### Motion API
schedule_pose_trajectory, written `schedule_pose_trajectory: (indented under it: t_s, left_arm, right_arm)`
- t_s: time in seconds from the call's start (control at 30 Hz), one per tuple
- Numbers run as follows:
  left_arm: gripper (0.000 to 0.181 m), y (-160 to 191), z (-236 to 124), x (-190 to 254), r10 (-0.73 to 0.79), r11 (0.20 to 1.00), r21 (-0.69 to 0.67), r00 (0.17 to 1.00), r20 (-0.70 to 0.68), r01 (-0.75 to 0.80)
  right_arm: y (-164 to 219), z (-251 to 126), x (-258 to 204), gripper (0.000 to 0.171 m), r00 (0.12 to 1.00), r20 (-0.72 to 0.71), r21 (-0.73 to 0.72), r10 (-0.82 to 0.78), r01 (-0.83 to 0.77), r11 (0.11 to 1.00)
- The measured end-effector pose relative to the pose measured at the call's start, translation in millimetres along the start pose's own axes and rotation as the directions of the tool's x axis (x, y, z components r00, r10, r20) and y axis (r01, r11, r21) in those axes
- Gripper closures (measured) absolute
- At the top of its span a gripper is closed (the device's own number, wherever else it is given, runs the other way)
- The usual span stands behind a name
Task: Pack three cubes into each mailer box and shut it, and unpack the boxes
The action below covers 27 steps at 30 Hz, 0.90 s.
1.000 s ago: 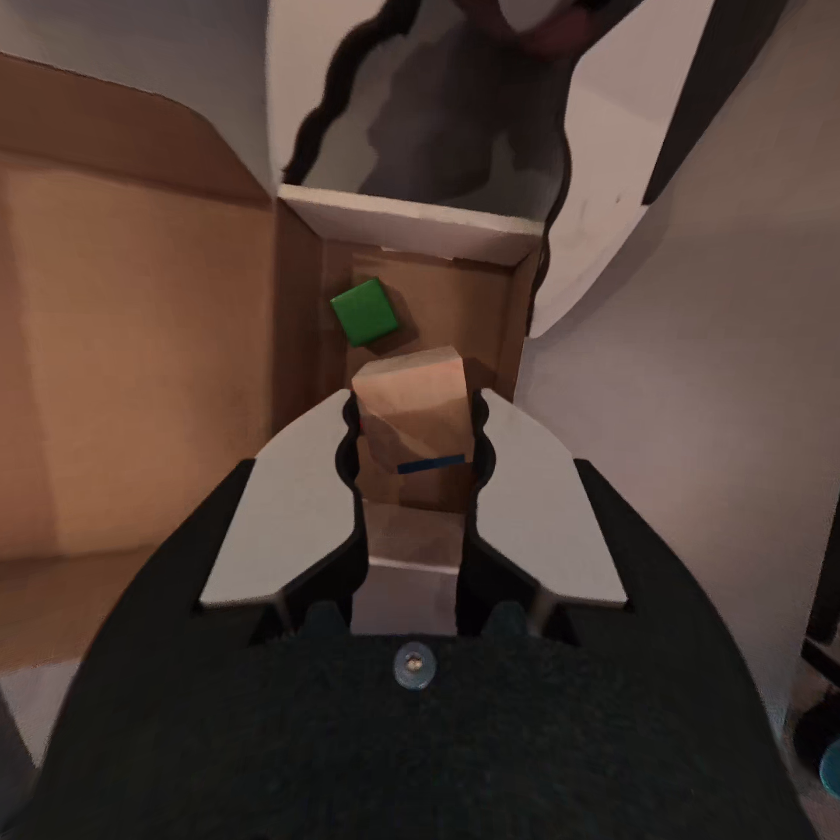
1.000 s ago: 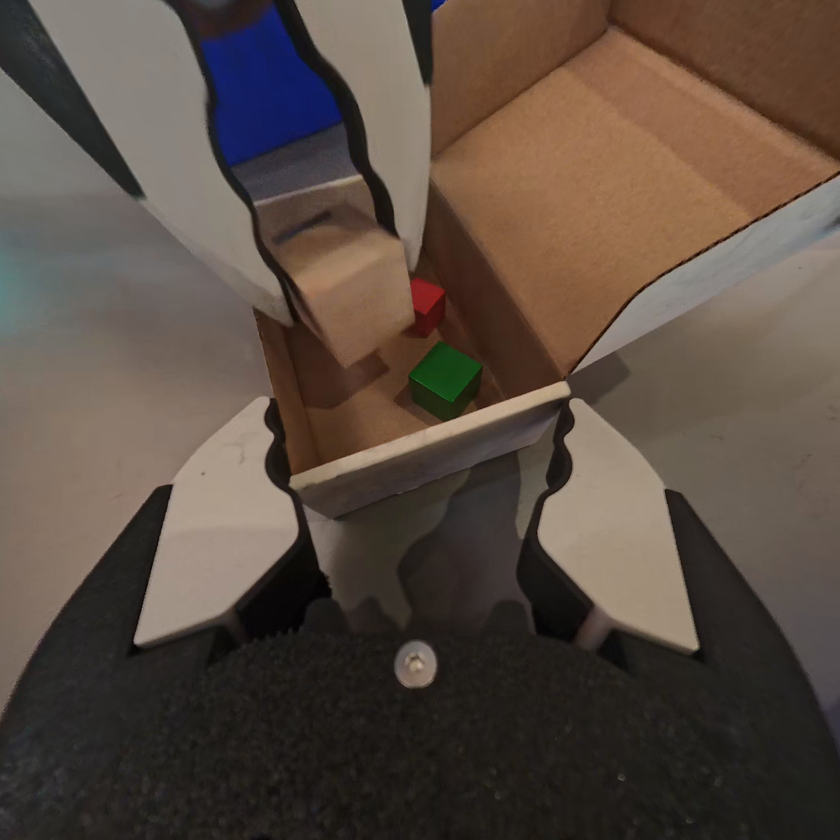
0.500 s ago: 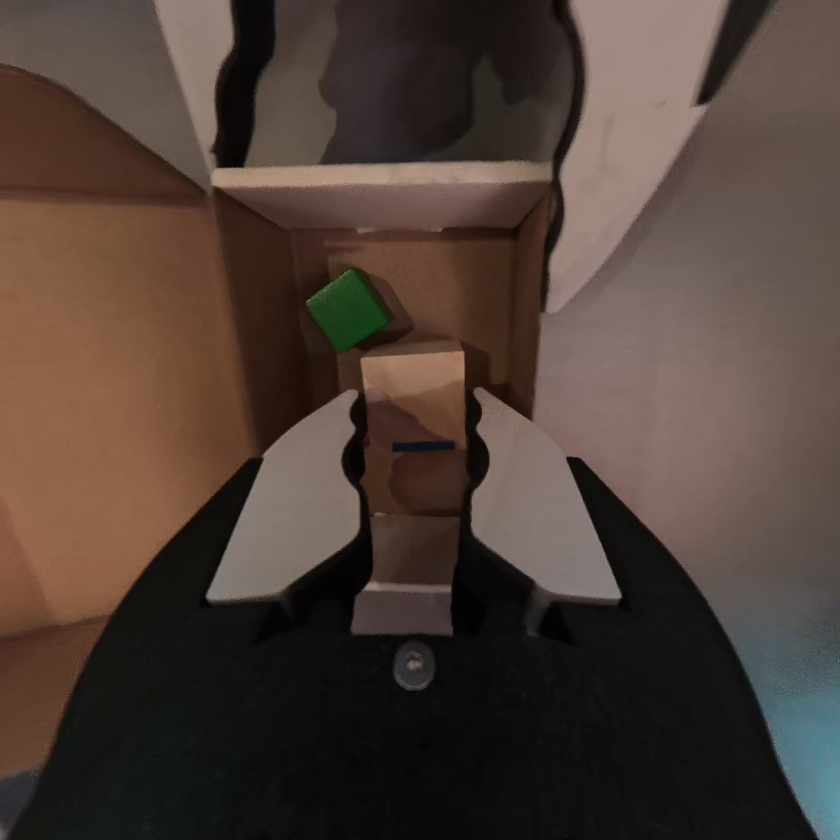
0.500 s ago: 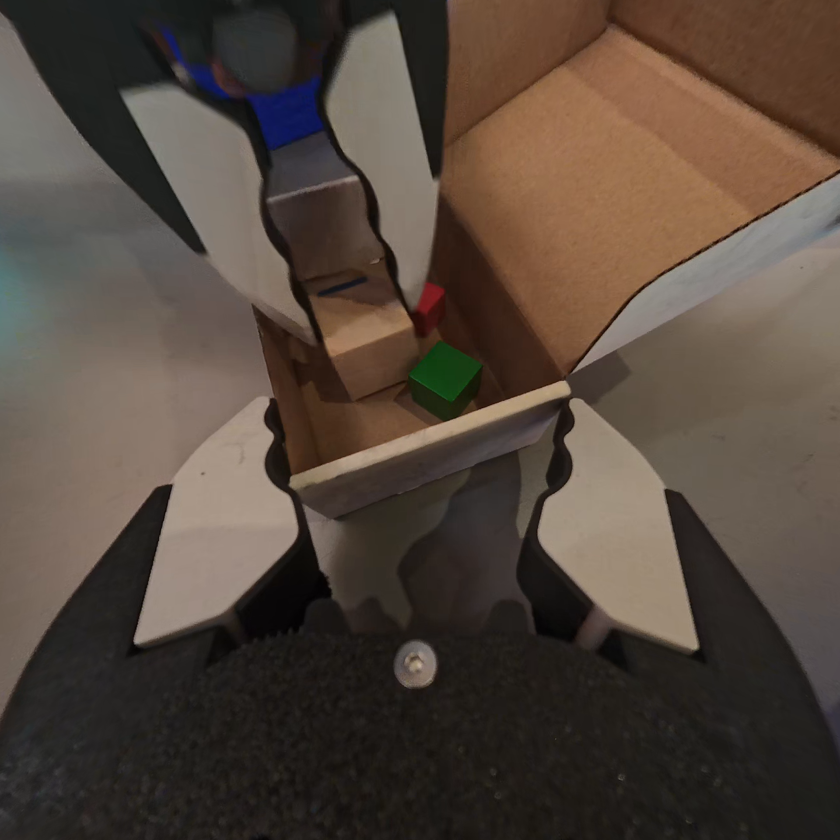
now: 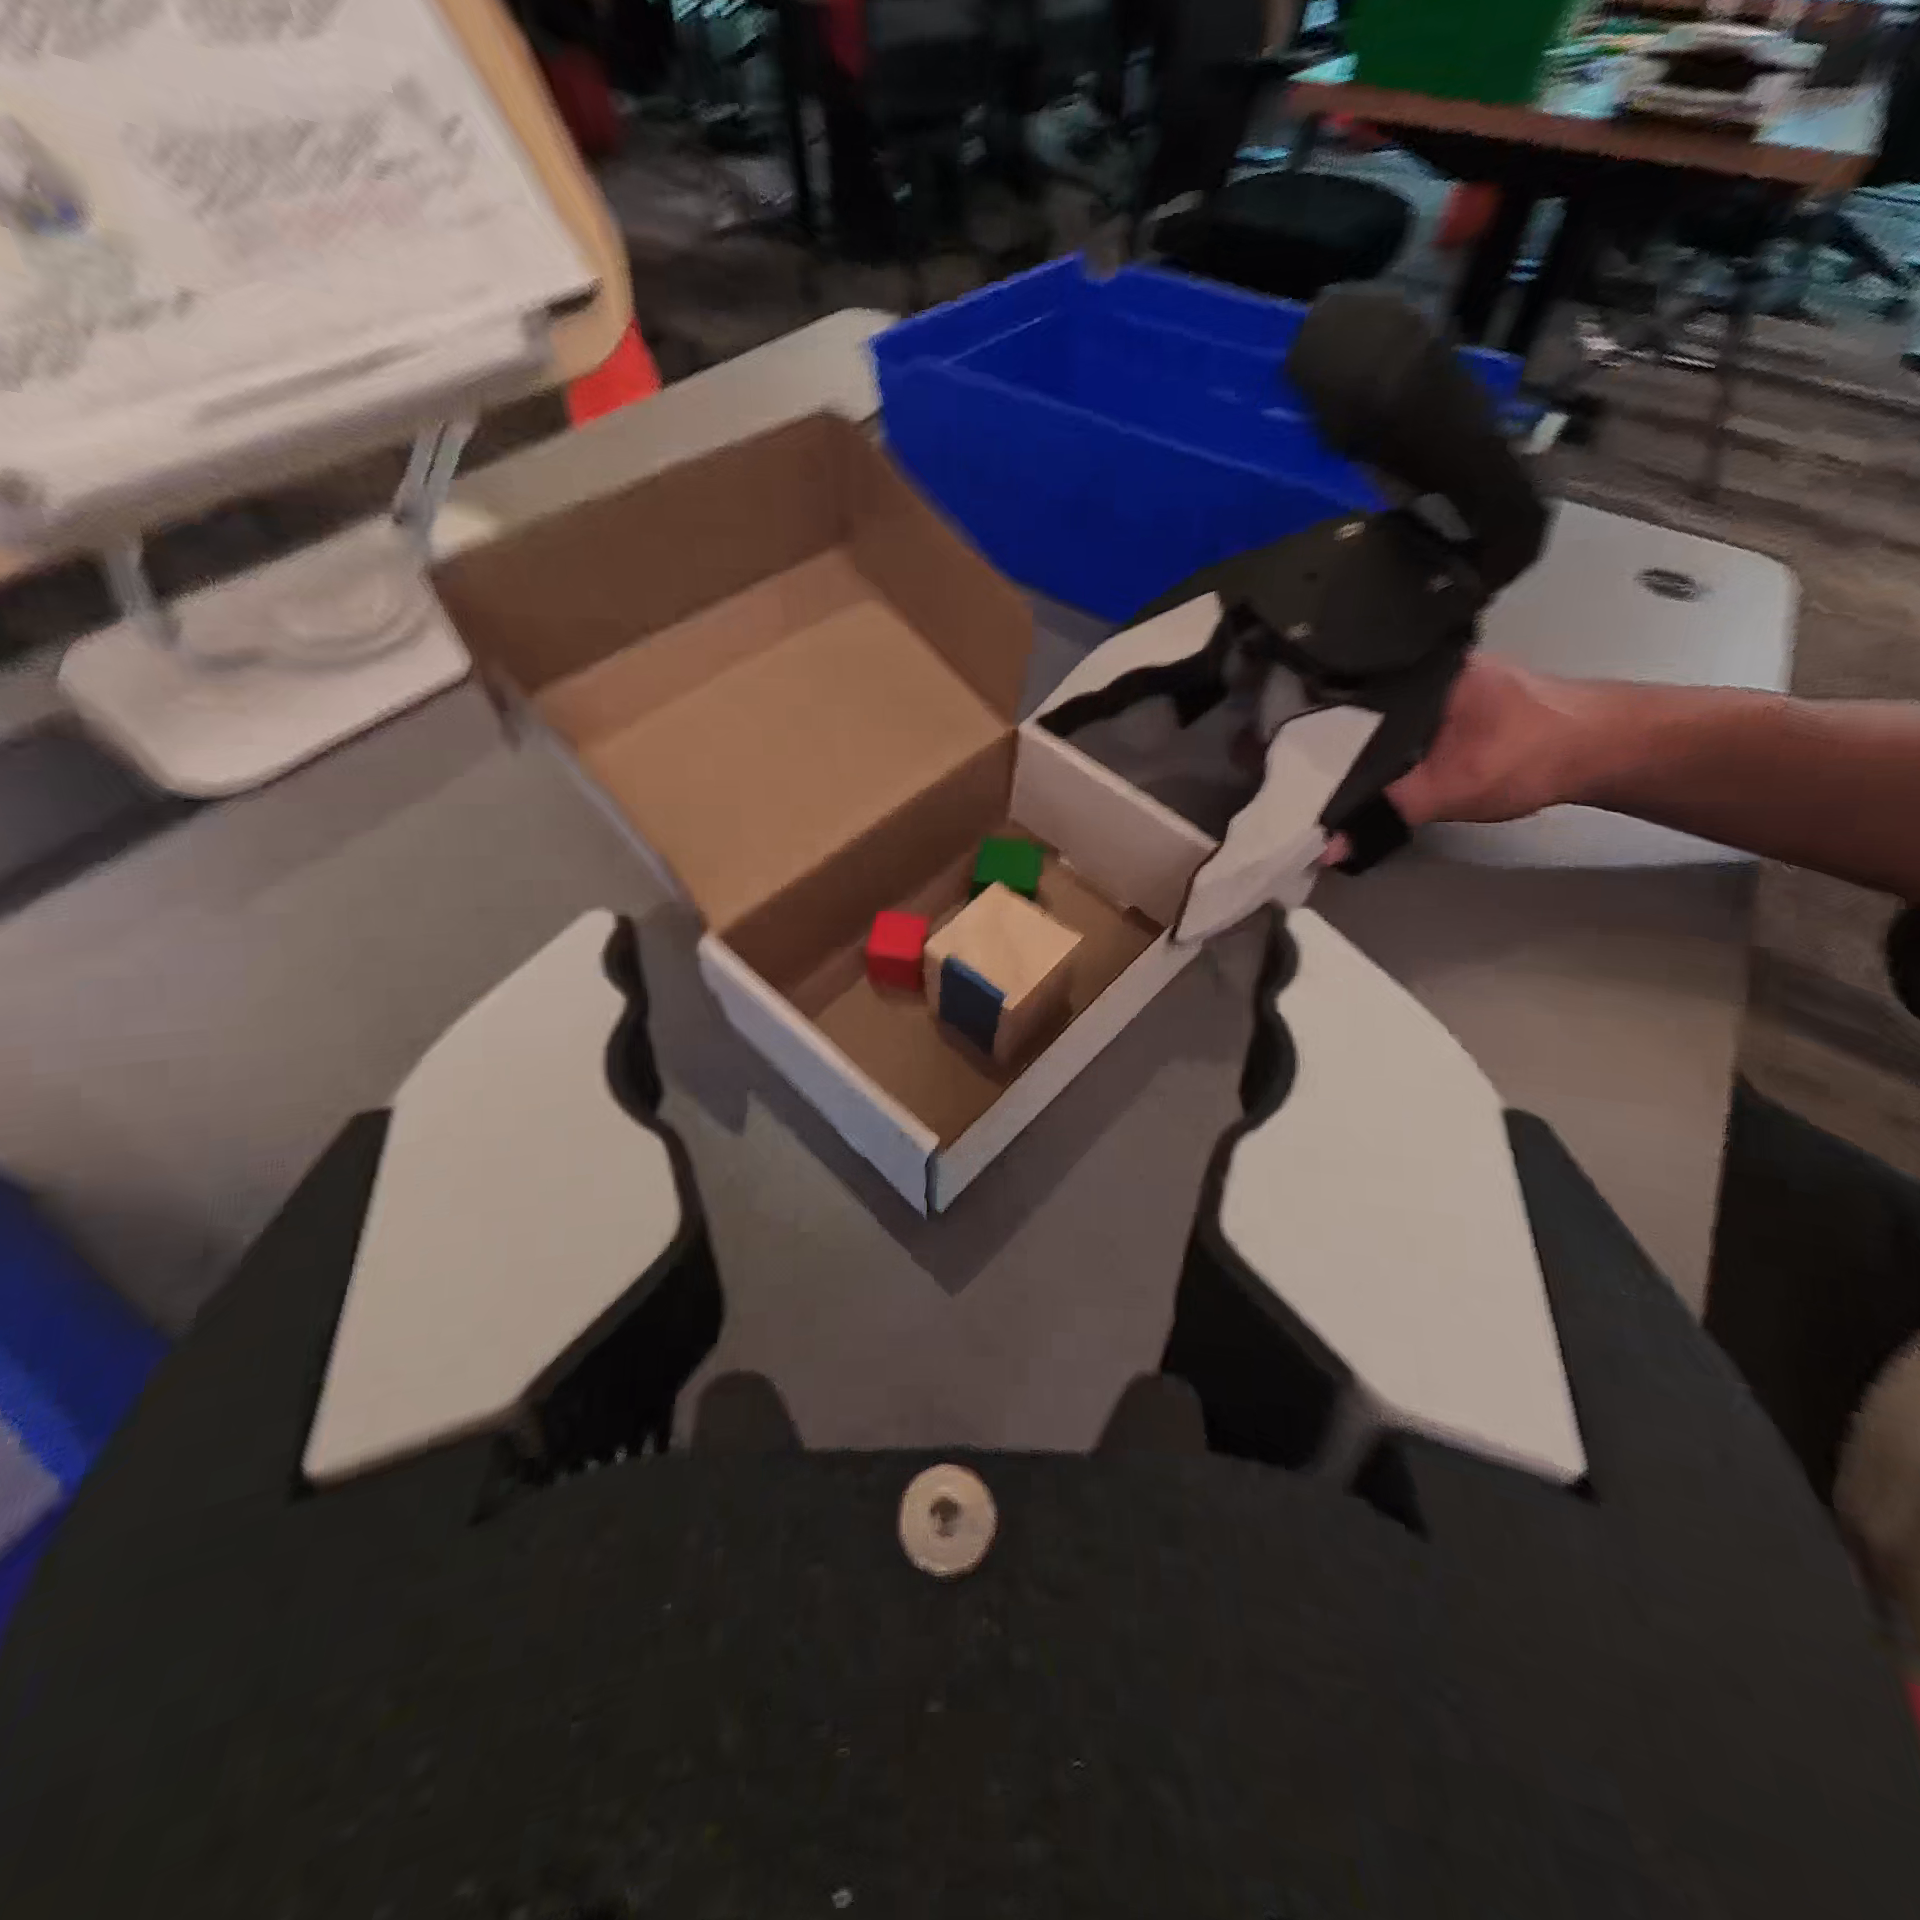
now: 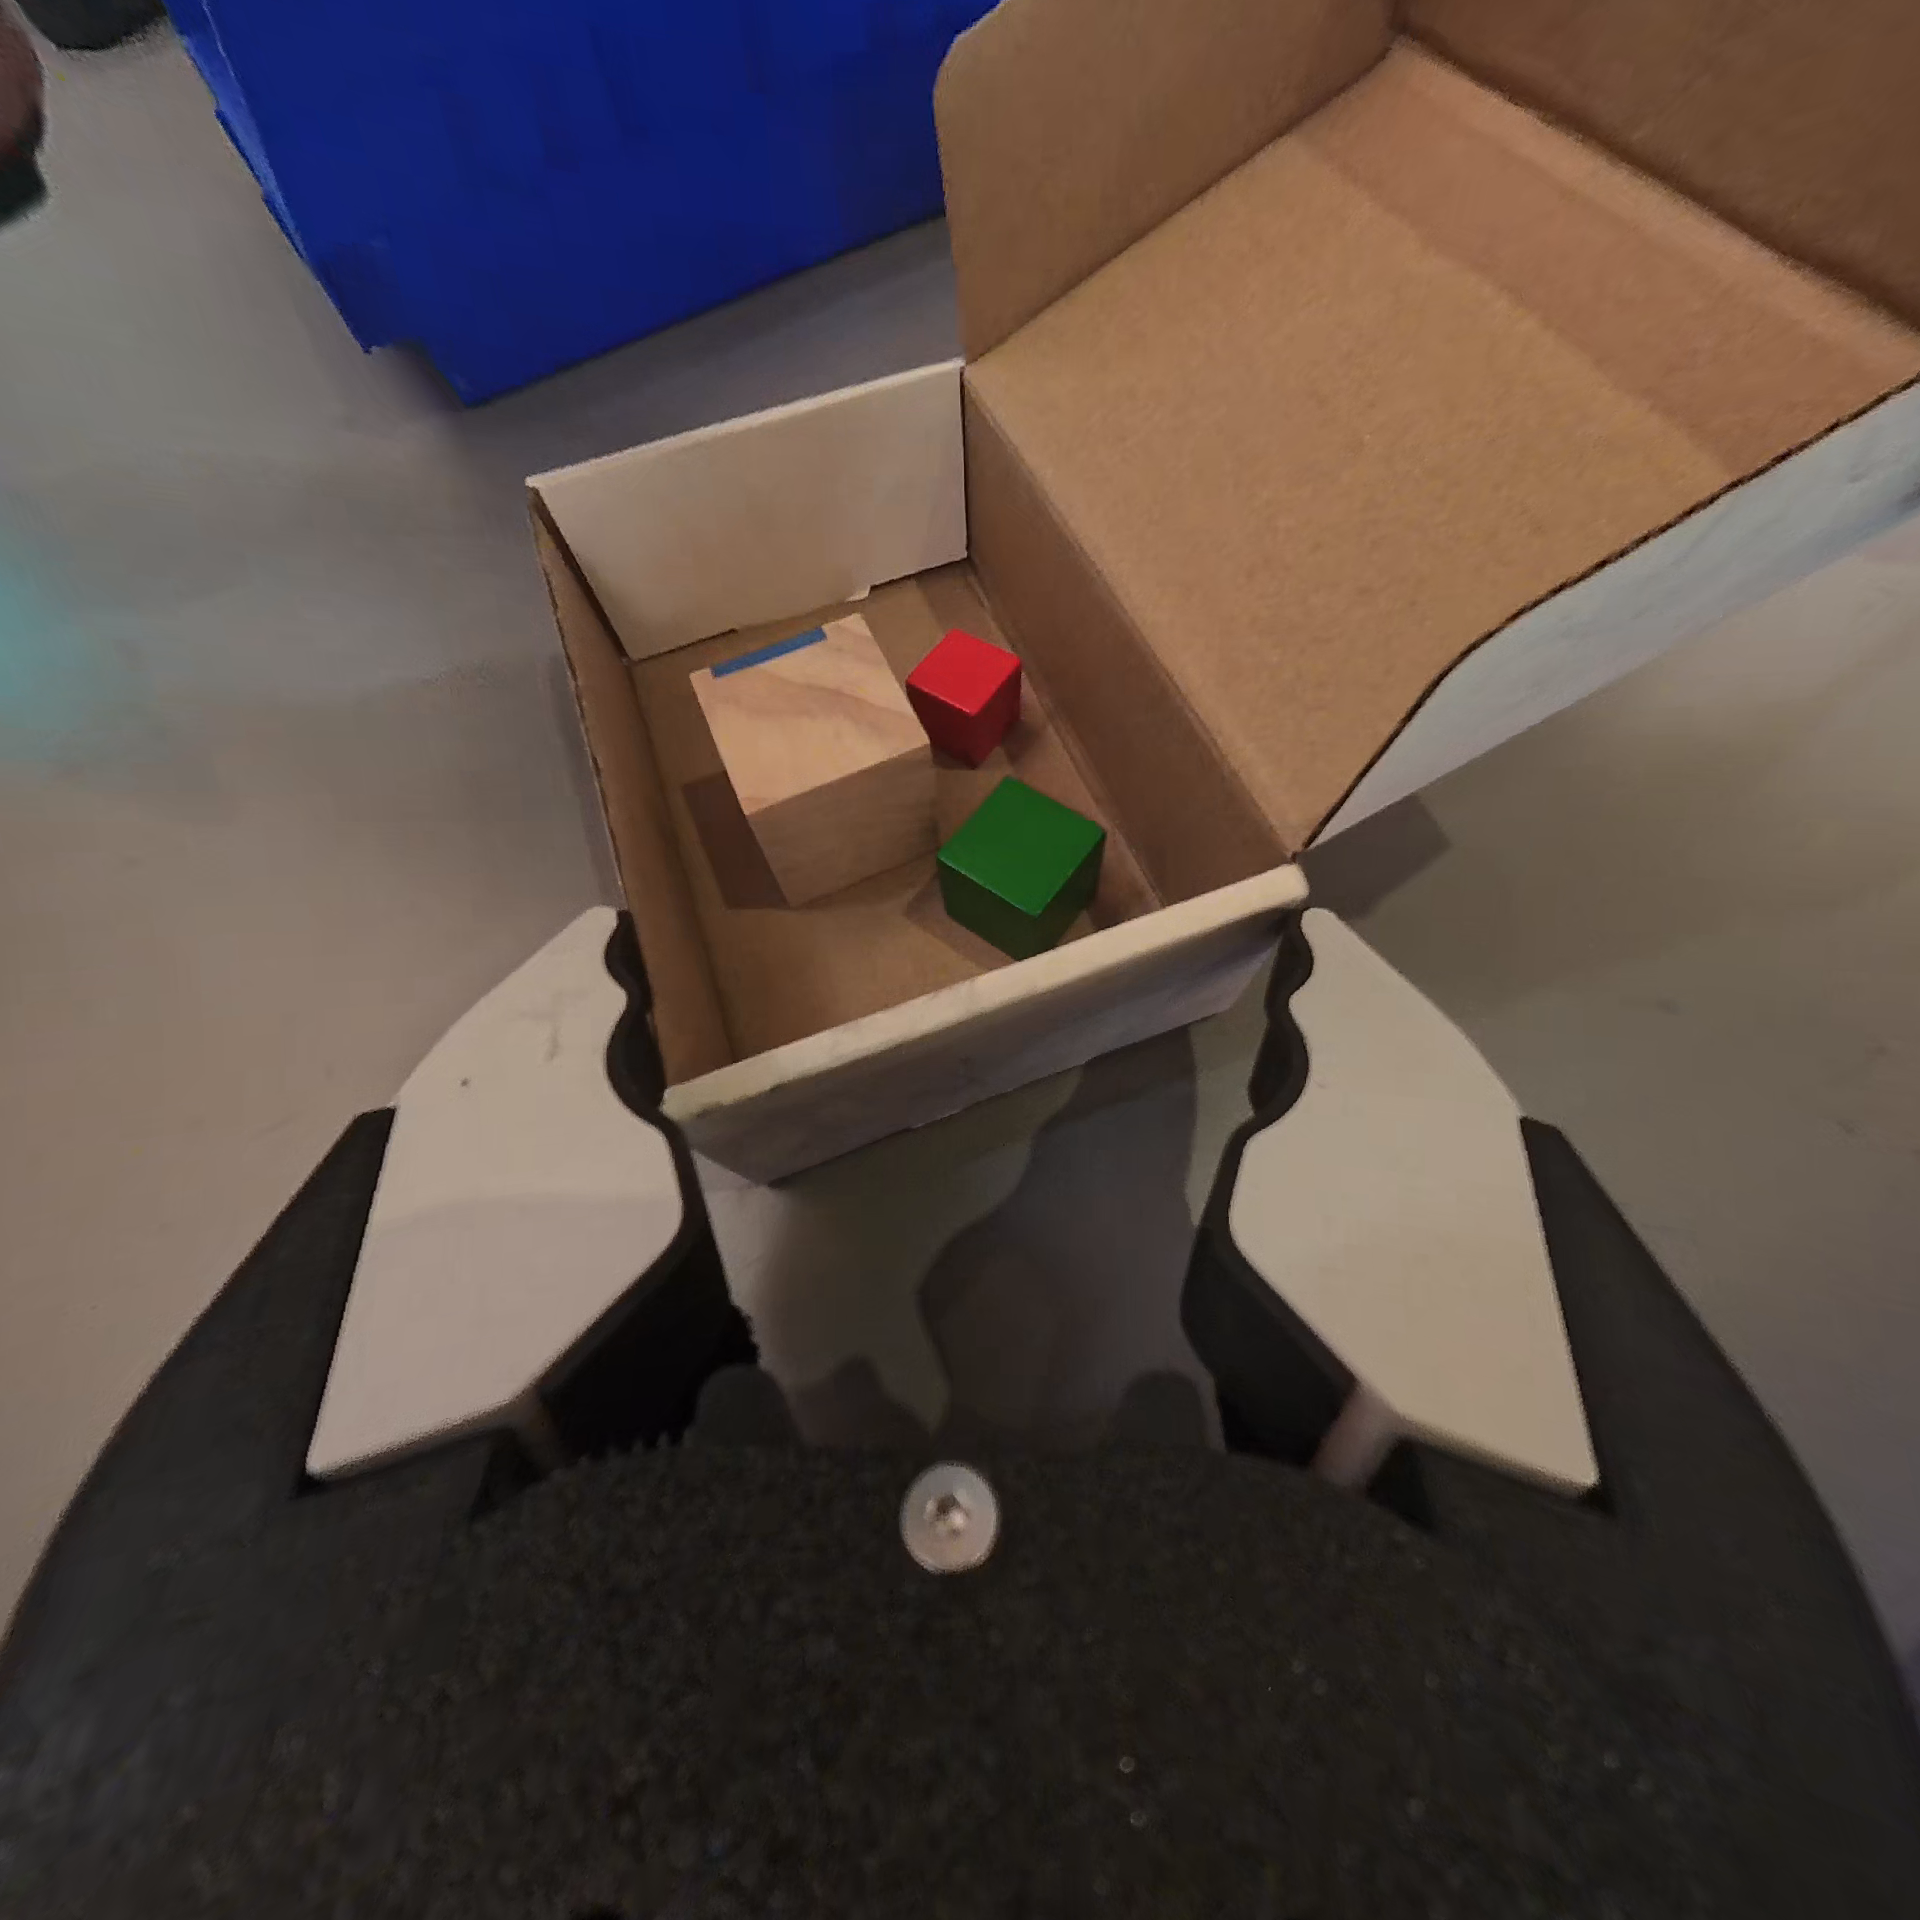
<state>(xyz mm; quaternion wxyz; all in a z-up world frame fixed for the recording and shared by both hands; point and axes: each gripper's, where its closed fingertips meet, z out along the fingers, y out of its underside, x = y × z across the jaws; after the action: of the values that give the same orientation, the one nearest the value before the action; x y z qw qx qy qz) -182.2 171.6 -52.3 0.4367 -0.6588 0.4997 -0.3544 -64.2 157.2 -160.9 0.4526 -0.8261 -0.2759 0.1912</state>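
A white mailer box stands open on the grey table, its brown lid folded back. Inside lie a large wooden cube with one blue face, a small red cube and a small green cube. My left gripper is open and empty, held back above the box's near corner. In the right wrist view the box rim sits between the tips of my open, empty right gripper, with the wooden cube, red cube and green cube beyond it. The right gripper also shows at the box's far end.
A blue plastic bin stands just behind the box, and also shows in the right wrist view. A white board on a stand is at the far left. A person's hand holds the right gripper. The open lid stands up at the right.
My left gripper let go of the wooden cube inside the box, opened and drew back up and away. The cube now rests on the box floor. The right gripper stayed put.
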Motion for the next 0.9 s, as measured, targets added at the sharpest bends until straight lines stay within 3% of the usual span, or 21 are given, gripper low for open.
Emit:
schedule_pose_trajectory:
  t_s: [0.03, 0.07, 0.1, 0.23, 0.33, 0.47, 0.6, 0.9]
  left_arm:
    - [0.08, 11.7, 1.7, -6.6, -0.052, 0.999, -0.007, 0.997, 0.057, 0.053]
    - [0.098, 22.3, 4.5, -12.0, -0.095, 0.995, 0.0, 0.991, 0.097, 0.095]
    - [0.104, 29.7, 8.8, -15.7, -0.13, 0.991, 0.004, 0.985, 0.112, 0.13]
    - [0.101, 25.4, 29.6, -48.5, -0.213, 0.977, 0.006, 0.96, 0.183, 0.215]
    - [0.1, 7.5, 49.7, -65.1, -0.239, 0.969, -0.025, 0.955, 0.175, 0.247]
    - [0.093, -13.2, 75.6, -63.4, -0.247, 0.965, -0.074, 0.966, 0.083, 0.253]
    - [0.093, -13.8, 87.6, -59.7, -0.259, 0.96, -0.092, 0.964, 0.053, 0.263]
    - [0.095, -13.5, 67.9, -18.6, -0.18, 0.982, -0.063, 0.982, -0.047, 0.177]
  right_arm:
    - [0.1, 0.1, 0.0, 0.059, 1.0, 0.005, -0.001, 0.002, -0.002, 1.0]
    - [0.2, 0.3, -0.2, 0.059, 1.0, 0.009, -0.003, 0.005, -0.005, 1.0]
    - [0.4, 0.4, -0.2, 0.059, 1.0, 0.013, -0.004, 0.008, -0.008, 1.0]
    - [1.3, 0.0, 0.5, 0.058, 1.0, 0.027, -0.024, 0.003, -0.002, 1.0]
    - [-11.0, -13.7, 8.8, 0.059, 0.999, -0.043, 0.0, -0.019, 0.019, 1.0]
    - [-54.0, -41.4, 25.3, 0.072, 0.992, -0.106, 0.152, 0.064, -0.047, 0.987]
    - [-76.4, -38.9, 37.7, 0.074, 0.983, -0.035, 0.234, 0.18, -0.168, 0.958]
    - [-74.5, -38.5, 1.8, 0.079, 0.988, 0.026, 0.256, 0.15, -0.152, 0.955]
